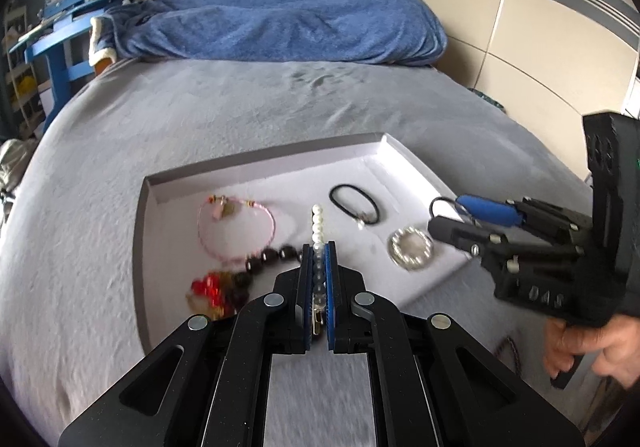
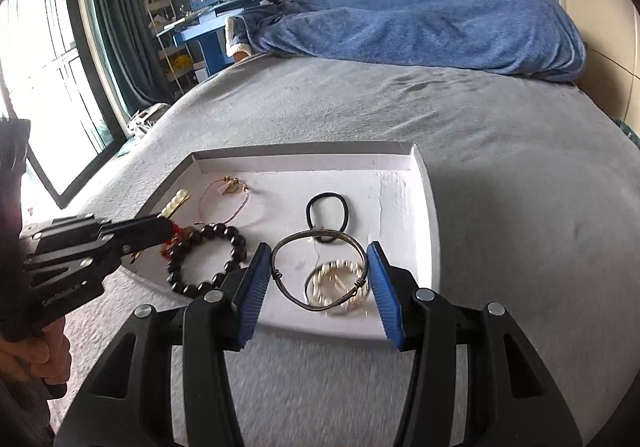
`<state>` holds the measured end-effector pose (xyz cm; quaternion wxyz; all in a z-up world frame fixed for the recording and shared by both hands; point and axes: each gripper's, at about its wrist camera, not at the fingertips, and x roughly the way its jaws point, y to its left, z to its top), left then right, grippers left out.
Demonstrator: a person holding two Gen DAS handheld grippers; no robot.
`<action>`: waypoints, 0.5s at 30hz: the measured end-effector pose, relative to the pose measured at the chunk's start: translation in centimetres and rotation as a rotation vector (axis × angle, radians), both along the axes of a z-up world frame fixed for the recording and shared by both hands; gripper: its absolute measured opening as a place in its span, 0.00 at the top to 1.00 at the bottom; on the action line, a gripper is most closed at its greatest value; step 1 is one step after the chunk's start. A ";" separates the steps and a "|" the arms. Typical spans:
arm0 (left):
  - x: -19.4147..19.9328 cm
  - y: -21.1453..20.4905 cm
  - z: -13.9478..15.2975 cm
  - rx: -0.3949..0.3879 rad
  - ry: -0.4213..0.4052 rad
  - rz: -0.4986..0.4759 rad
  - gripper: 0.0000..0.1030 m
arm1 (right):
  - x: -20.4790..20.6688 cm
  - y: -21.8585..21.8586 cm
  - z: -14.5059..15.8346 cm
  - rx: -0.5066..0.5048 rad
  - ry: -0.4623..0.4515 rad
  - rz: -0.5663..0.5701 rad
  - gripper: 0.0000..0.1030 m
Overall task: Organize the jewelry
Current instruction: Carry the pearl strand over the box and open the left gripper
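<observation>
A white tray lies on the grey bed; it also shows in the right wrist view. My left gripper is shut on a pearl hair clip, held over the tray's front; the clip also shows in the right wrist view. My right gripper is shut on a thin silver bangle, held above a silver bead bracelet. In the tray lie a pink cord bracelet, a dark bead bracelet, a black hair tie and a red charm.
A blue blanket is bunched at the head of the bed. A blue desk with books stands at the far left, a window beyond it. A wardrobe is on the right.
</observation>
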<state>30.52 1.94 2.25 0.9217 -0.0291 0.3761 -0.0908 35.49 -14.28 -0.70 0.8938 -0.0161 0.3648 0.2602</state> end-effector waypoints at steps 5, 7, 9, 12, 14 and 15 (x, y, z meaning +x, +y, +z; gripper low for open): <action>3.7 -0.1 -0.9 0.006 0.041 0.010 0.94 | 1.6 1.4 -0.9 -0.029 0.005 0.030 0.52; 4.9 -0.2 -1.4 0.006 0.058 0.015 0.94 | 2.2 1.8 -1.4 -0.042 0.010 0.037 0.52; 6.1 -0.3 -2.0 0.005 0.078 0.019 0.94 | 2.8 1.9 -1.7 -0.045 0.017 0.036 0.52; 7.4 -0.6 -2.9 0.005 0.109 0.022 0.94 | 3.4 2.0 -2.1 -0.054 0.024 0.040 0.52; 8.0 -0.8 -3.5 0.008 0.132 0.026 0.94 | 3.7 2.1 -2.5 -0.068 0.031 0.040 0.52; 8.4 -1.0 -3.9 0.001 0.152 0.021 0.94 | 3.8 2.2 -2.6 -0.072 0.036 0.040 0.52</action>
